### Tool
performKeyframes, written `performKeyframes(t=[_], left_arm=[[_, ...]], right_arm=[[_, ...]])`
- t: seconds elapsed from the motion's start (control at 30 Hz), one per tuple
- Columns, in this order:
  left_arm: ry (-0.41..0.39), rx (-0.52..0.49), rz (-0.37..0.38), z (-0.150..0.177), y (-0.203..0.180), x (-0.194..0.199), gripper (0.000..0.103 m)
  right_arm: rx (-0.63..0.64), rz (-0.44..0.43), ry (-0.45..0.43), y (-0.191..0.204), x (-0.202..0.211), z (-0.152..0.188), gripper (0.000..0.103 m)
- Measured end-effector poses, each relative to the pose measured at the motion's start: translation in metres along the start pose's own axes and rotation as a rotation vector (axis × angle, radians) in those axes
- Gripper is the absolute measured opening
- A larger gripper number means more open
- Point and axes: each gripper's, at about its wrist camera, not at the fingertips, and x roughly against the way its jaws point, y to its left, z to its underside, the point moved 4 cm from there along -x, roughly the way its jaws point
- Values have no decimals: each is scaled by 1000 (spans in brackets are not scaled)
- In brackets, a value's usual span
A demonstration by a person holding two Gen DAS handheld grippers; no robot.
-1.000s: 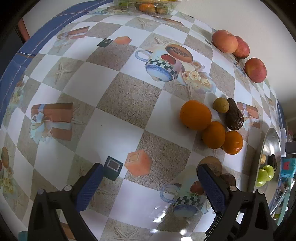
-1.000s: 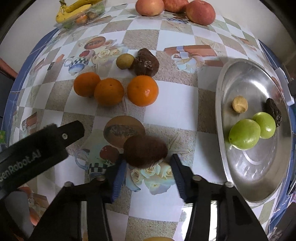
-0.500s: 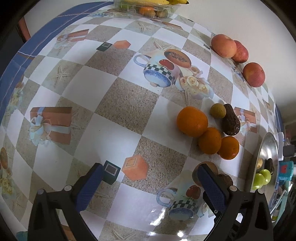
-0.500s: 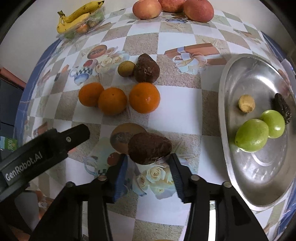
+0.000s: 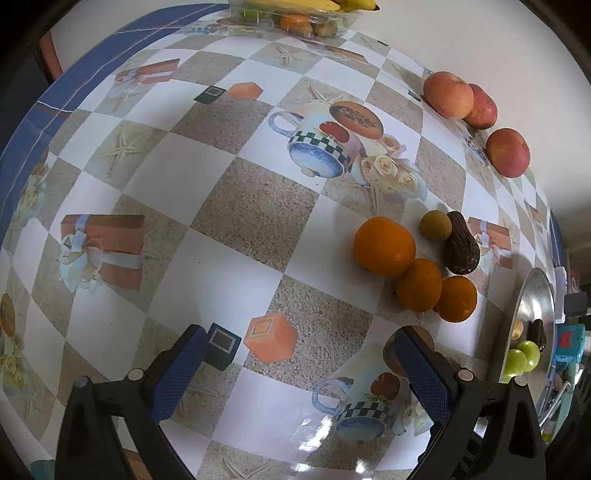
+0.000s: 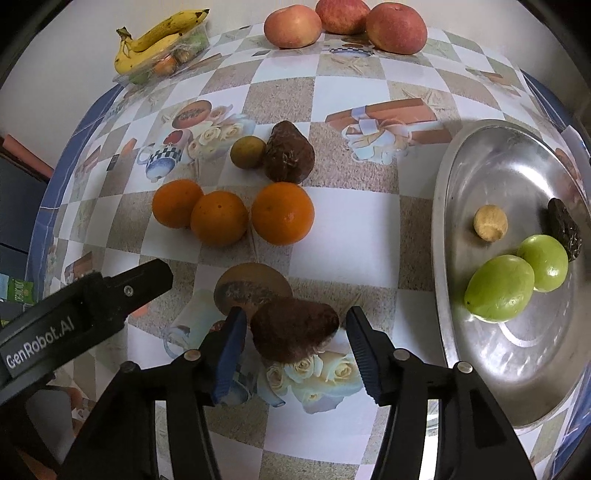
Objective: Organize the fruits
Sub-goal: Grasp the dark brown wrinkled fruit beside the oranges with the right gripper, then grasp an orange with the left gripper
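In the right wrist view my right gripper (image 6: 295,345) is open around a dark brown avocado (image 6: 294,328) lying on the table; its jaws stand a little off the fruit on both sides. Beyond it lie three oranges (image 6: 282,213), a second brown avocado (image 6: 289,153) and a small olive-green fruit (image 6: 247,151). A steel tray (image 6: 452,177) at the right holds two green fruits (image 6: 499,288), a small tan fruit (image 6: 490,222) and a dark fruit (image 6: 564,228). My left gripper (image 5: 295,373) is open and empty above the tablecloth, left of the oranges (image 5: 384,246).
Three red apples (image 6: 396,28) lie at the table's far edge, also in the left wrist view (image 5: 508,152). A clear box with bananas (image 6: 159,40) stands at the far left corner. The left gripper's body (image 6: 81,317) reaches in at the left.
My right gripper has opened a little around the brown avocado, which has settled lower between the jaws. The left gripper has drawn back slightly and stays open.
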Motion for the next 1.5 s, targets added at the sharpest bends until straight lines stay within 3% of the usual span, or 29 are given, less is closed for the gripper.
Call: performKeyframes(t=[0.3,0.43,0.57,0.9,1.03,1.23,1.33,1.5], left_arm=[[-19,36,41,-5,4,4,102],[-41,35,71,-11,1,6,102],[-58,35,88,-19,-3,3,101],[-108,51,172,-40,-20,-6,88],[-120,27,157,-43,-26,-14,87],[-139,4,149,-48,-30,-15,61],[-113,20,214,-47,-32,-17,44],[-100,36,237,-46,-31,-18,41]], right_arm=[[13,23,-12,2,-1,-5,57],[18,38,-19,4,-3,-5,48],[-5,18,-27,-1,-3,-6,48],[-41,1,-40,-10,-1,-13,48],[-61,-16,-49,-14,3,-16,48],[-67,-17,-46,-13,2,-18,48],[-76,-16,-38,-14,-1,-18,48],[-82,-19,-39,-19,2,-16,48]])
